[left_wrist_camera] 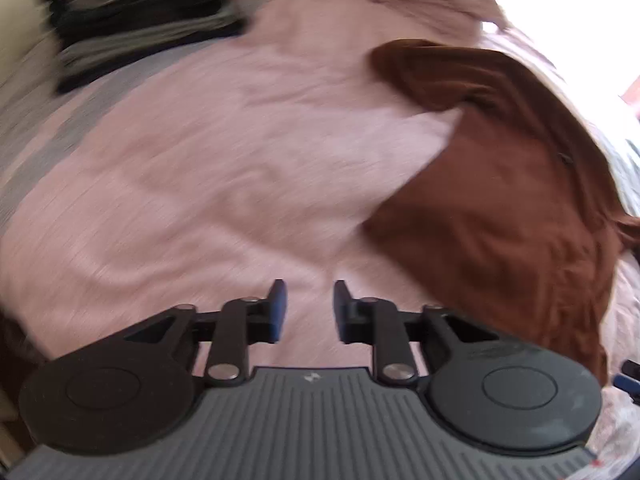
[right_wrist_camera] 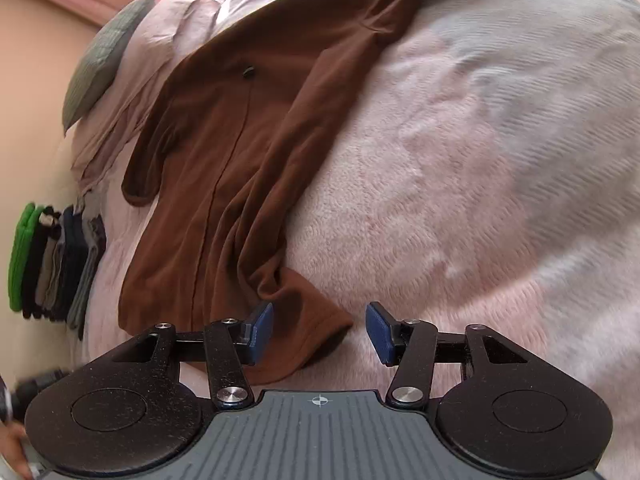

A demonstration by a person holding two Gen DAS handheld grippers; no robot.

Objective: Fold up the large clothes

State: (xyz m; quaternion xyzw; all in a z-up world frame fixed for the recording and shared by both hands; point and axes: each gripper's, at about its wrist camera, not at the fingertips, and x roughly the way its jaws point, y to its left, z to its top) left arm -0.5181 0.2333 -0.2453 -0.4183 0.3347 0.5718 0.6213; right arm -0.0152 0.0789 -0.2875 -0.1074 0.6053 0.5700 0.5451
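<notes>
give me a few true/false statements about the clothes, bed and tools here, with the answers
1. The brown garment lies on a pink blanket. True.
2. The right tool is clamped on the garment. False: it is open, a brown corner lies below the gap between its fingers.
3. The left tool holds nothing. True.
4. The stack of folded clothes sits on top of the brown garment. False: it sits apart, near the bed's edge.
</notes>
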